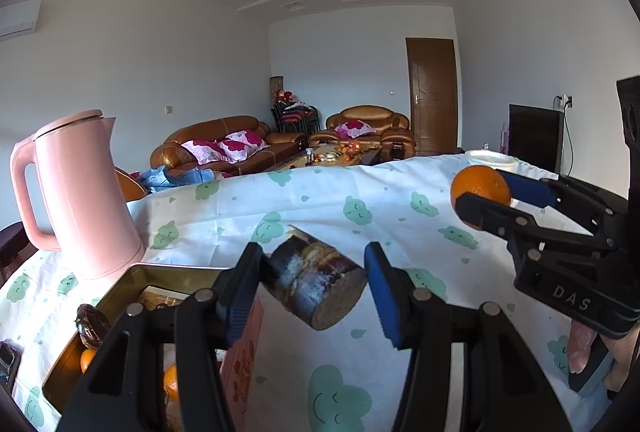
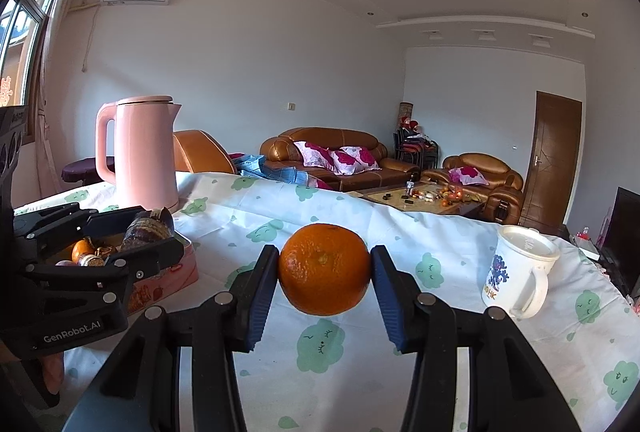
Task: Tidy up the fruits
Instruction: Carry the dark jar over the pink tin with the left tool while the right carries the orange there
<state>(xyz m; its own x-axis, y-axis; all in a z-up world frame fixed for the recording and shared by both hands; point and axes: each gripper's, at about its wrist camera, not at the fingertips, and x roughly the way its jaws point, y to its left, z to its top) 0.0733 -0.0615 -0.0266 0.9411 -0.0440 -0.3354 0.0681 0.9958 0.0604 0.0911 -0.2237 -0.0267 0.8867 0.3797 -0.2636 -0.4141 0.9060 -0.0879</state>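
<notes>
My left gripper [image 1: 312, 282] is shut on a dark, blackened banana piece [image 1: 316, 278] and holds it above the right edge of an open gold tin box [image 1: 120, 292]. The box holds small oranges [image 1: 170, 382] and a dark round fruit [image 1: 93, 324]. My right gripper [image 2: 324, 268] is shut on an orange [image 2: 324, 268] and holds it above the tablecloth. In the left wrist view the right gripper [image 1: 486, 194] with the orange [image 1: 478, 188] is at the right. In the right wrist view the left gripper [image 2: 136, 236] with the banana piece [image 2: 146, 228] is over the box [image 2: 176, 272] at the left.
A pink kettle [image 1: 84, 192] stands behind the box, seen also in the right wrist view [image 2: 144, 152]. A white mug [image 2: 516, 268] stands at the right on the cloud-print tablecloth [image 2: 360, 352]. A white dish [image 1: 490, 158] sits at the far edge. Sofas and a coffee table lie beyond.
</notes>
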